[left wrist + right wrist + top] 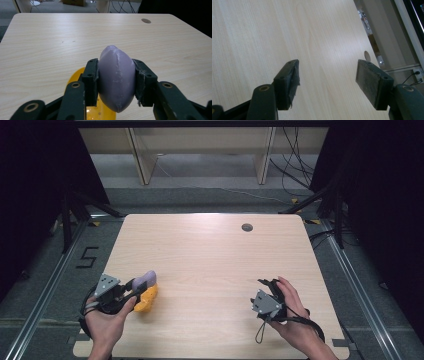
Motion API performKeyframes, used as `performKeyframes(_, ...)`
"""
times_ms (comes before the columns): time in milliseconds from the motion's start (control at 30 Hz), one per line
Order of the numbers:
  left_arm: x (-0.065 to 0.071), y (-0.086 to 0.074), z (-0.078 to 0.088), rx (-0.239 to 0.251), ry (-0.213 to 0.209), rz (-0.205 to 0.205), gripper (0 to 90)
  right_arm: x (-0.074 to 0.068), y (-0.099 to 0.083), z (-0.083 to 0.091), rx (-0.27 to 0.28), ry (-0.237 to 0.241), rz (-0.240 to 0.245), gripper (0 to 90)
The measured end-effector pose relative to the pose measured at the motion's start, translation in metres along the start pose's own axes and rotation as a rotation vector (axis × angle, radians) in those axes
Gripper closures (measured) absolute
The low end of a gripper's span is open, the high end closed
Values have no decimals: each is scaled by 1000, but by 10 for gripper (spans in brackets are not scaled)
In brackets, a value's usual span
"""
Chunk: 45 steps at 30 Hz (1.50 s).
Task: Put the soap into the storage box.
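Table evenly lit from overhead, mild glare at its far centre; surroundings left and right fall dark. Near jaws slightly soft in both gripper views.

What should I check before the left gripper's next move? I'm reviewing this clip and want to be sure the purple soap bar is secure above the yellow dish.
1. Grip on the purple soap bar: ok. Both pads of the left gripper press its sides.
2. Bar seated square between the pads: ok. It stands on edge, centred.
3. Yellow dish in place: ok. It lies on the table just under the bar.
4. Bar touching the dish: cannot tell. The jaws hide the gap.
5. Right gripper out of the way: ok. It is open, holds nothing and sits at the table's far right side.
6. Table around the dish: ok. Bare wood.
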State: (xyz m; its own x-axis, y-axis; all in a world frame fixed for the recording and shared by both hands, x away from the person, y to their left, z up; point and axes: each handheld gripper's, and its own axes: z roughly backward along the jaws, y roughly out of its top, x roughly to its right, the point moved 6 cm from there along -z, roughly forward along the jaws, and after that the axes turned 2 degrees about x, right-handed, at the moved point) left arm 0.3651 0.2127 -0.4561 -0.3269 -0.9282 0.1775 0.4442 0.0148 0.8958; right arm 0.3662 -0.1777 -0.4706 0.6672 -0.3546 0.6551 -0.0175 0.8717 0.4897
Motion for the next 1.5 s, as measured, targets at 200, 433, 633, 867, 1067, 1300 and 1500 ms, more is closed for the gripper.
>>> performKeyframes(200,-4,-3,-1,0,22,-3,590,-1,-1,0,-5,1,-12,361)
performKeyframes(433,-10,-11,-3,-15,49,8,591,-1,-1,0,-7,4,-17,360)
performKeyframes(633,-15,-15,-5,-34,80,5,590,0,-1,-1,3,14,14,360)
performKeyframes(867,-19,-18,-9,-43,95,4,590,0,-1,-1,2,9,9,360)
performKeyframes(1067,-22,-21,-14,-56,110,8,590,-1,-2,-1,-8,11,-5,361)
performKeyframes(1300,-22,-24,-19,-59,117,2,589,-2,-2,-1,-15,11,-12,363)
performKeyframes(1500,-22,-27,-22,-71,120,0,589,-2,-2,-1,-13,11,-8,363)
